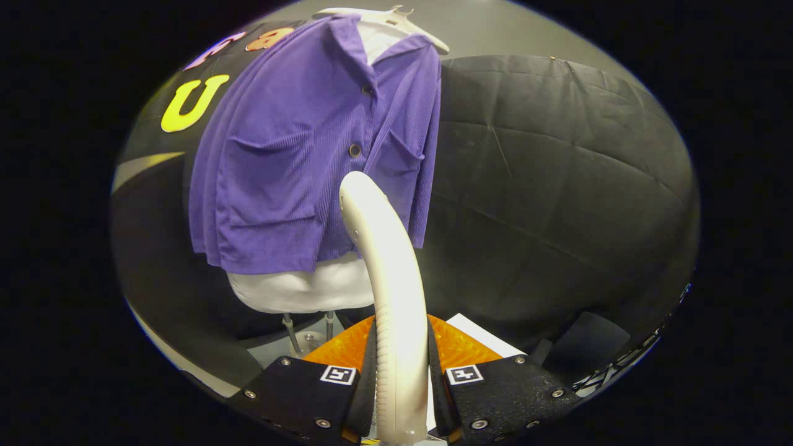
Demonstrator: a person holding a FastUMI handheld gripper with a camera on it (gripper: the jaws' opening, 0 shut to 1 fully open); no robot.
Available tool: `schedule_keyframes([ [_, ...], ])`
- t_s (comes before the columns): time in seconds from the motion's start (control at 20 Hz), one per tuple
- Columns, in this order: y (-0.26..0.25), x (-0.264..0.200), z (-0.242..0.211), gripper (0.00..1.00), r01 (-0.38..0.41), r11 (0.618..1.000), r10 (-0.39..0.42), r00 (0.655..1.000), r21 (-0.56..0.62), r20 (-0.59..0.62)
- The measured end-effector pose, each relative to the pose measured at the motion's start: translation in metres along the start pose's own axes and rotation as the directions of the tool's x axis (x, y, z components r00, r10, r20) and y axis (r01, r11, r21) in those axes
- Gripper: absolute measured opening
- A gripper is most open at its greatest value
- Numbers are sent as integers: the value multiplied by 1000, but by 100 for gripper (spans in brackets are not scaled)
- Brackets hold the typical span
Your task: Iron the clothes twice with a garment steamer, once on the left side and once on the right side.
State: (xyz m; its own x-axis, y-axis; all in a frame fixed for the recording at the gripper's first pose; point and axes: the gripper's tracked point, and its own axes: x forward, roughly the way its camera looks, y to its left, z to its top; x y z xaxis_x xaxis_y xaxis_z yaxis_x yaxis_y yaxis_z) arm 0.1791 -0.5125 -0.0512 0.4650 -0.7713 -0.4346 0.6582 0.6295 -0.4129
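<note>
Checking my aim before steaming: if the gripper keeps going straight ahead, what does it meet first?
The gripper, shut on the steamer, would likely bring the steamer's head against the purple shirt near its lower buttons, though depth is unclear.

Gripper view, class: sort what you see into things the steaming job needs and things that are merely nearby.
Needed for the job:
- steamer, gripped between both fingers of the gripper
- purple shirt, just beyond the steamer's head
- white form that the shirt hangs over
- hanger at the collar

Merely nearby:
- metal stand under the form
- white sheet beyond the fingers
</note>
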Motion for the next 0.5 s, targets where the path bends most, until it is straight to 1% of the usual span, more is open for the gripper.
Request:
schedule_keyframes([
  [0.15, -4, -51, 21, 39, -71, 997, 69, 996, 42, 56],
  [0.3, -2, -110, 42, 39, -156, 986, 148, 979, 51, 142],
  [0.4, 2, -146, 56, 39, -216, 975, 202, 959, 55, 199],
  [0.5, 12, -176, 70, 38, -311, 947, 283, 927, 81, 247],
])
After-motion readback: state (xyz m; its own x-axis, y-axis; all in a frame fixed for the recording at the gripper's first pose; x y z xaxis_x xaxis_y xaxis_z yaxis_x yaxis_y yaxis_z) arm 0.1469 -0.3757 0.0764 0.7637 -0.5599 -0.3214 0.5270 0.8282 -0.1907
